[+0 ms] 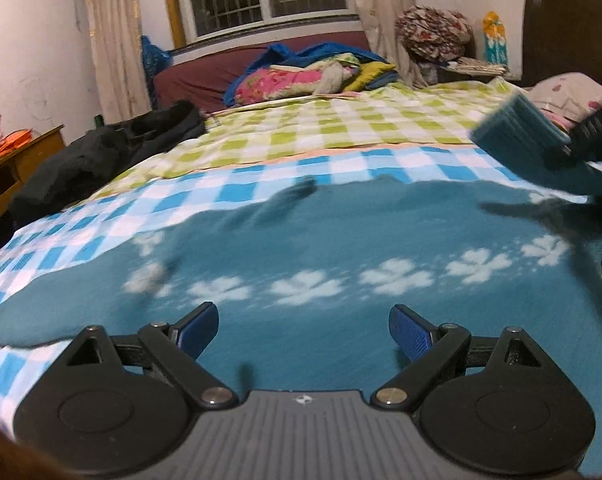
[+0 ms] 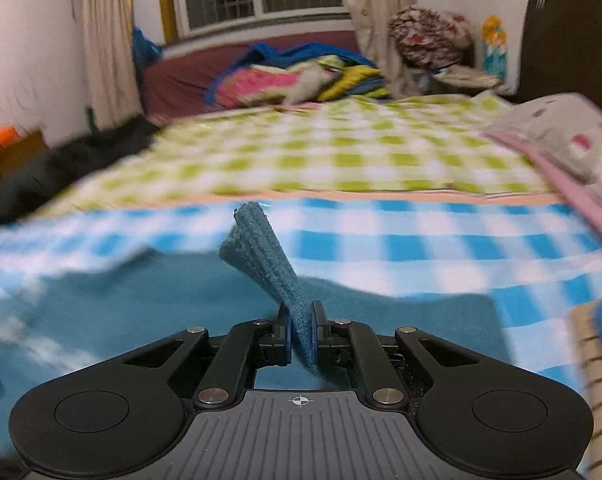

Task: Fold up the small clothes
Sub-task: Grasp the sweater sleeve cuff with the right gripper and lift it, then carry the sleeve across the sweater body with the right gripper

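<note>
A teal knit garment point(image 1: 321, 232) with a row of white flower shapes lies spread on the checked bedsheet point(image 1: 261, 184). My left gripper point(image 1: 303, 330) hovers just above its near part, open, nothing between its blue pads. In the right wrist view my right gripper point(image 2: 301, 332) is shut on the garment's ribbed cuff point(image 2: 257, 256), which sticks up and away from the jaws above the rest of the garment point(image 2: 149, 304). The same lifted cuff point(image 1: 517, 128) and the dark right gripper point(image 1: 593, 132) show at the right edge of the left wrist view.
A black garment point(image 1: 101, 156) lies on the bed's left side. Bright bedding point(image 1: 309, 74) is piled at the far end under the window. A patterned pillow point(image 2: 569, 132) lies at the right. A striped cloth with a blue item point(image 2: 601, 364) sits at the near right.
</note>
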`<action>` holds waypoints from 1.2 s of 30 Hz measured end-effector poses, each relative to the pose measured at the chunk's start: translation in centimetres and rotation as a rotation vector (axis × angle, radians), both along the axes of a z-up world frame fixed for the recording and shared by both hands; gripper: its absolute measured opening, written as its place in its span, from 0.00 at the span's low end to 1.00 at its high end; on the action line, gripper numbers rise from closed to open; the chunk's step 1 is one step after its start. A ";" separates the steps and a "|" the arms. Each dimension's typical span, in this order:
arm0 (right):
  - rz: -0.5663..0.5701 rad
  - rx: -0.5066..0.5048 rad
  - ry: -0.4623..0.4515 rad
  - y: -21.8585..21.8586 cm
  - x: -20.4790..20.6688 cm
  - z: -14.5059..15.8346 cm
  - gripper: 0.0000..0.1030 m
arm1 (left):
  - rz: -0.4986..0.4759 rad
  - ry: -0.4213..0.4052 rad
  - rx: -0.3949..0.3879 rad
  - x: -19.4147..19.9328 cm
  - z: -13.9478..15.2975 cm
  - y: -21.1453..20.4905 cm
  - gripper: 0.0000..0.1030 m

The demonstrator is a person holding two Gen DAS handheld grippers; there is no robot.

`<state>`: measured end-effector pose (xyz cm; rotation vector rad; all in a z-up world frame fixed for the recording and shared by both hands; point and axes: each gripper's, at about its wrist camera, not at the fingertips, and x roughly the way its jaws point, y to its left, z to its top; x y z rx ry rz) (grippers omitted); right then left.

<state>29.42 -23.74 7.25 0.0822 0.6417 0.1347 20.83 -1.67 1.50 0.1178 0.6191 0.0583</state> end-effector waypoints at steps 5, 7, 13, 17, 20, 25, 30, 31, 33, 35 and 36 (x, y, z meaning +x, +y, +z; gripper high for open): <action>0.081 0.124 0.004 6.8 0.3 0.3 0.09 | 0.036 0.002 -0.018 -2.3 0.2 4.6 0.94; 0.108 0.151 0.017 9.7 0.6 -0.2 0.08 | 0.055 0.001 -0.028 -3.0 0.2 6.5 0.94; 0.174 0.156 0.073 17.3 1.1 -3.0 0.08 | 0.094 -0.004 -0.080 -3.9 0.0 10.8 0.94; 0.183 0.101 0.088 20.7 1.0 -4.8 0.09 | 0.117 -0.010 -0.093 -3.7 -0.3 12.4 0.94; 0.185 0.065 0.109 21.9 1.0 -6.2 0.10 | 0.131 -0.010 -0.102 -3.8 -0.4 13.4 0.94; 0.233 -0.039 0.086 23.6 0.2 -7.2 0.17 | 0.151 -0.009 -0.111 -3.7 -0.7 14.7 0.94; 0.279 -0.069 0.051 24.0 -0.8 -6.5 0.23 | 0.164 -0.032 -0.154 -3.7 -0.8 16.3 0.94; 0.287 -0.078 0.040 24.1 -0.9 -6.5 0.24 | 0.167 -0.043 -0.172 -3.8 -0.8 16.7 0.94; 0.315 -0.086 0.041 24.3 -1.1 -6.6 0.30 | 0.181 -0.056 -0.209 -3.8 -0.8 17.9 0.94; 0.333 -0.095 0.053 24.6 -1.3 -7.0 0.32 | 0.214 -0.058 -0.229 -3.5 -0.9 19.3 0.94; 0.341 -0.108 0.045 24.8 -1.5 -7.0 0.34 | 0.242 -0.057 -0.234 -3.3 -1.0 20.2 0.94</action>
